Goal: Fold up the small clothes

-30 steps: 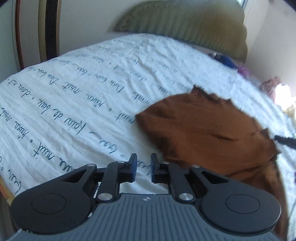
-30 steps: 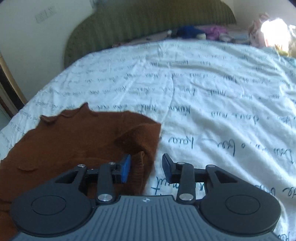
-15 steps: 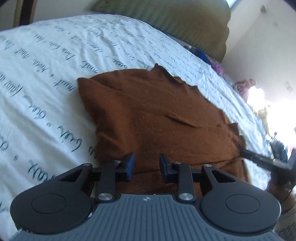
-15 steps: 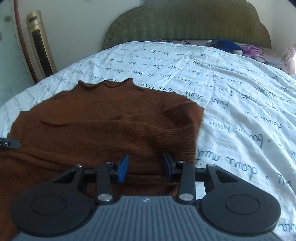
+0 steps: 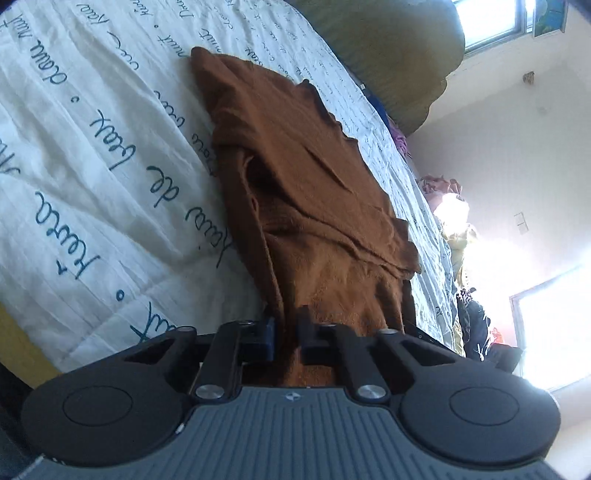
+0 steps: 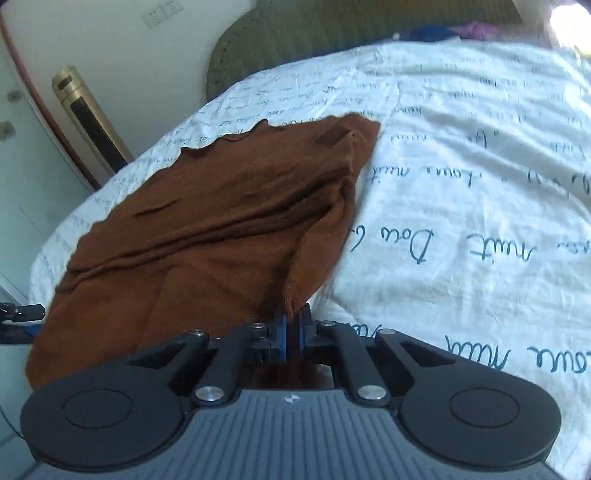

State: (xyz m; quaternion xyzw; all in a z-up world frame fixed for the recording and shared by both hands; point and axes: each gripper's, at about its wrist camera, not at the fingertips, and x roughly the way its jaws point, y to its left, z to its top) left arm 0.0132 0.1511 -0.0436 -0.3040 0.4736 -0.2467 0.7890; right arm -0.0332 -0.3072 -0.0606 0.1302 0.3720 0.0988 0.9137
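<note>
A brown knit garment (image 6: 221, 229) lies spread on a white bedspread (image 6: 461, 192) printed with blue handwriting, its scalloped edge toward the green headboard (image 6: 332, 33). The right gripper (image 6: 292, 332) is clenched on the near right corner of the garment, a fold of brown cloth rising from between its blue pads (image 6: 283, 334), its jaws having just been closing onto the fabric. In the tilted left wrist view, the left gripper (image 5: 286, 332) pinches the near edge of the same garment (image 5: 295, 177), cloth bunched between the two fingers, its jaws likewise having just been closing on it. The tip of the left gripper shows at the left edge of the right view, beside the garment. A gold tower fan (image 6: 88, 122) stands by the wall beyond the bed
</note>
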